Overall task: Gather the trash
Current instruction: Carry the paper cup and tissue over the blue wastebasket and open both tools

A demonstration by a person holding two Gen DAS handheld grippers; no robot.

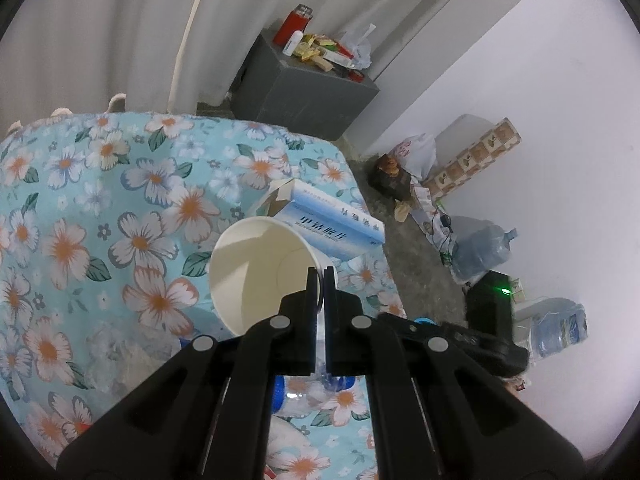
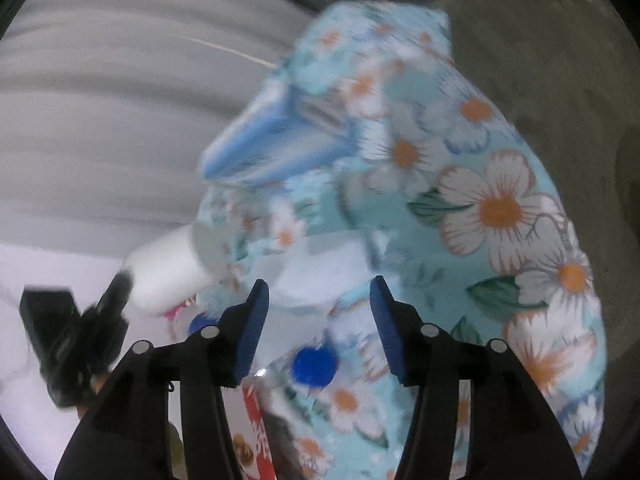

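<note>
My left gripper is shut on the rim of a white paper cup and holds it tilted above the floral tablecloth. A blue and white medicine box lies open-ended on the cloth just beyond the cup. Clear plastic bottles with blue caps lie under the gripper. In the blurred right wrist view, my right gripper is open over a white crumpled piece and a blue bottle cap. The box and the held cup show there too.
A grey cabinet with a red flask and wrappers stands behind the table by the curtain. Bags, water jugs and a black device lie on the concrete floor along the white wall. A red and white package lies near the right gripper.
</note>
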